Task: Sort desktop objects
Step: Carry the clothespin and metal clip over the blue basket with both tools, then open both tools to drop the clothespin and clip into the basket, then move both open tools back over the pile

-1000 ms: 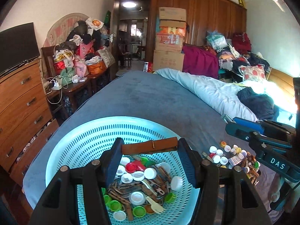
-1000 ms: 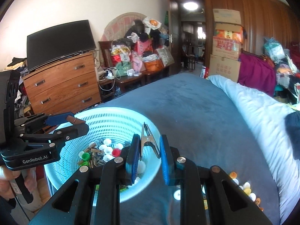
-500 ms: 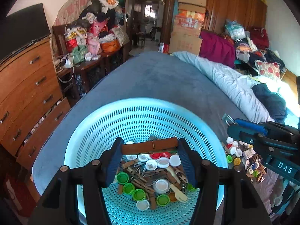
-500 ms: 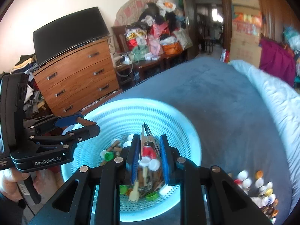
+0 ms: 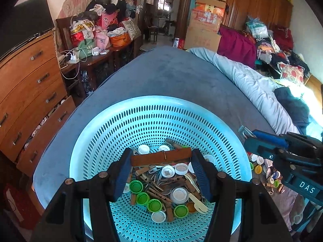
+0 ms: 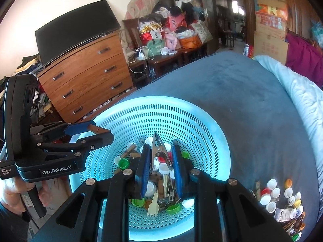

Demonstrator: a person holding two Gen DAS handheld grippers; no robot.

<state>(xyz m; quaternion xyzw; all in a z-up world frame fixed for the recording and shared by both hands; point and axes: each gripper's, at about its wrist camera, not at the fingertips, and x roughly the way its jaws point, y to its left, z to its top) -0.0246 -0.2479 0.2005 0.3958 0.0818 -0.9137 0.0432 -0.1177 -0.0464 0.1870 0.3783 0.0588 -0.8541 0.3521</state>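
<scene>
A light-blue perforated basket (image 5: 153, 117) sits on the blue bed cover and holds bottle caps, wooden pegs and a small fork. It also shows in the right wrist view (image 6: 141, 117). My left gripper (image 5: 161, 158) is shut on a brown wooden clothespin (image 5: 161, 157), held crosswise above the basket's contents. My right gripper (image 6: 160, 153) is shut on a metal clip (image 6: 159, 151), held upright over the basket's middle. A pile of loose caps and small items (image 6: 282, 199) lies on the bed right of the basket.
A wooden chest of drawers (image 6: 88, 78) with a dark TV stands left of the bed. A cluttered side table (image 6: 167, 52) is behind it. A pale quilt (image 5: 252, 84) lies along the right of the bed. Cardboard boxes (image 5: 206, 18) and a wardrobe stand at the far end.
Both grippers have moved forward and down over the basket, each still holding its item. The basket now fills the lower middle of both views.
</scene>
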